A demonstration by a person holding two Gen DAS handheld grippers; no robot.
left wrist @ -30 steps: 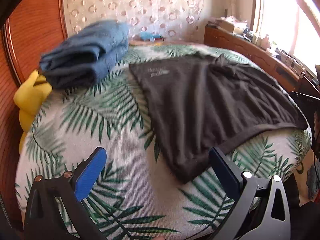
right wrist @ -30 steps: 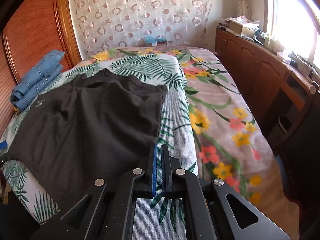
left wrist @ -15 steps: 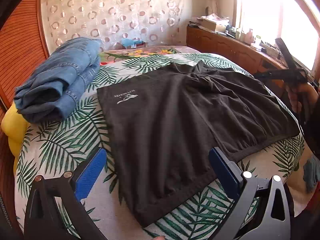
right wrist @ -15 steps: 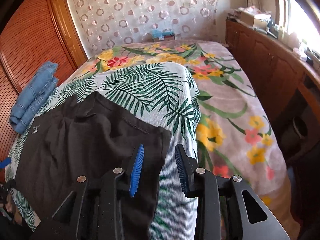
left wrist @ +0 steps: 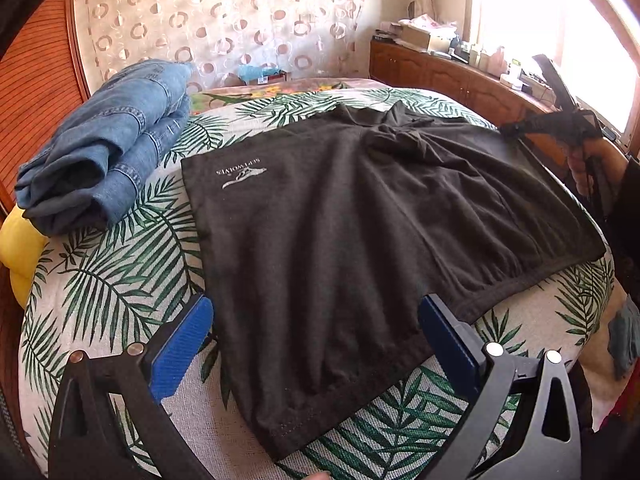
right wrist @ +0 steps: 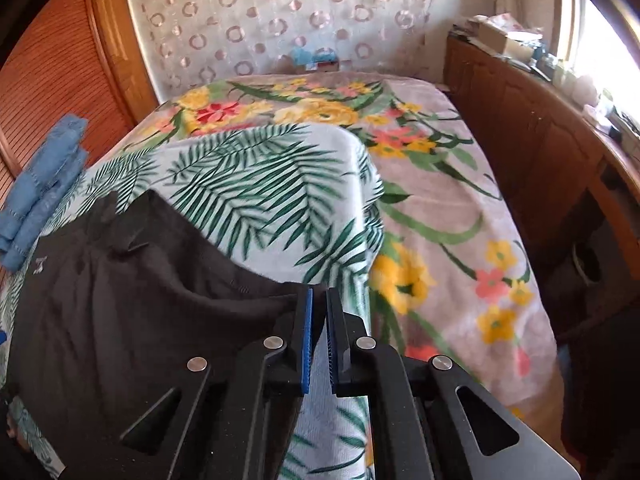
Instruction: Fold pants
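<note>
Black pants (left wrist: 340,220) with a small white logo lie spread flat on the palm-leaf sheet (left wrist: 120,280). My left gripper (left wrist: 316,312) is open just above their near hem, whose corner lies below and between the blue pads without touching them. My right gripper (right wrist: 316,294) sits at the far right corner of the pants (right wrist: 120,300). Its jaws are closing to a narrow slit, with the raised cloth edge pinched at their tips. From the left wrist, the right gripper (left wrist: 506,130) shows in a hand at that same corner.
Folded blue jeans (left wrist: 108,152) lie at the left of the bed, beside a yellow pillow (left wrist: 20,248). A flowered blanket (right wrist: 440,220) covers the rest of the bed. A wooden cabinet (right wrist: 540,132) runs along the right and a wooden wardrobe (left wrist: 36,92) along the left.
The left gripper has shifted over the pants' near hem and stayed open. The right gripper moved to the pants' far corner, opened, then closed on the cloth edge.
</note>
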